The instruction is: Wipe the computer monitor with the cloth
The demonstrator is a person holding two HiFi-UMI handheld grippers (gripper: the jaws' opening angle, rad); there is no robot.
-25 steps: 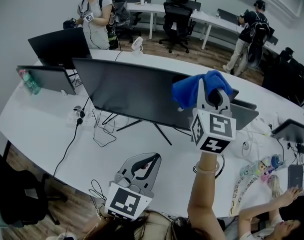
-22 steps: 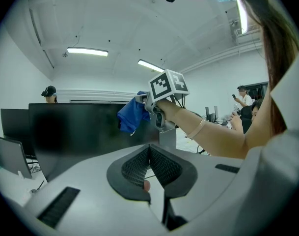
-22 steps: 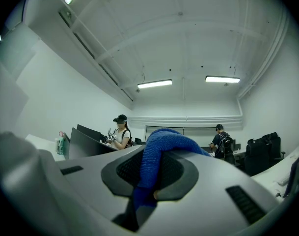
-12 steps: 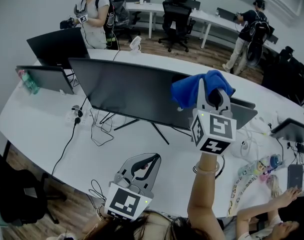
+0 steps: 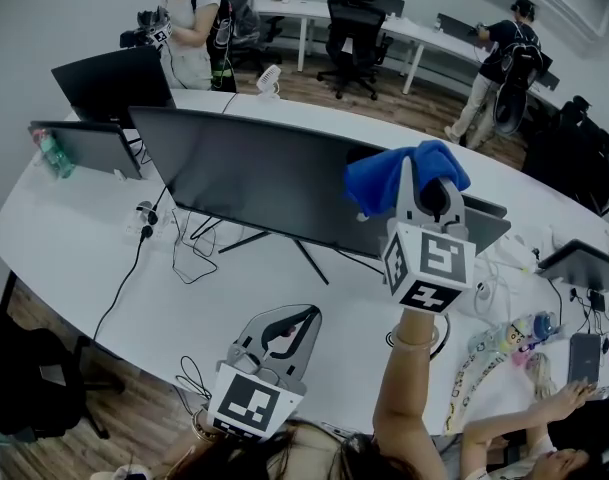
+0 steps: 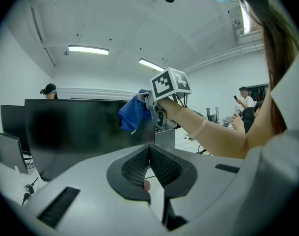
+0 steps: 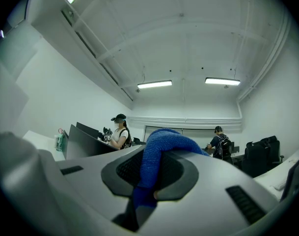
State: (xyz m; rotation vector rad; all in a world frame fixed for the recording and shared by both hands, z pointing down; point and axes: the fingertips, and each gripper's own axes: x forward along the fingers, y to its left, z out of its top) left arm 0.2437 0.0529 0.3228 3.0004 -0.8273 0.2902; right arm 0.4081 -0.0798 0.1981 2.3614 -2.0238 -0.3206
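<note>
Cloth (image 5: 404, 176) is pinched in the jaws of the right gripper (image 7: 148, 171), at the top edge of the monitor (image 5: 254, 178) toward its right end. Contact with the screen appears likely, though we cannot confirm it. The left gripper (image 6: 149, 154) hangs in front of the monitor over the counter (image 5: 84, 258), jaws pressed together on nothing. We judge wiping barely begun. The next move calls for pressing the cloth flat and sweeping across the monitor.

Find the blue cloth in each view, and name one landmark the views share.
Head view: cloth right of centre, over the big monitor's top edge.
Left gripper view: cloth near centre, against the dark monitor.
Right gripper view: cloth bottom centre, clamped between the fingers.
Shared landmark: the right gripper holding it.
</note>
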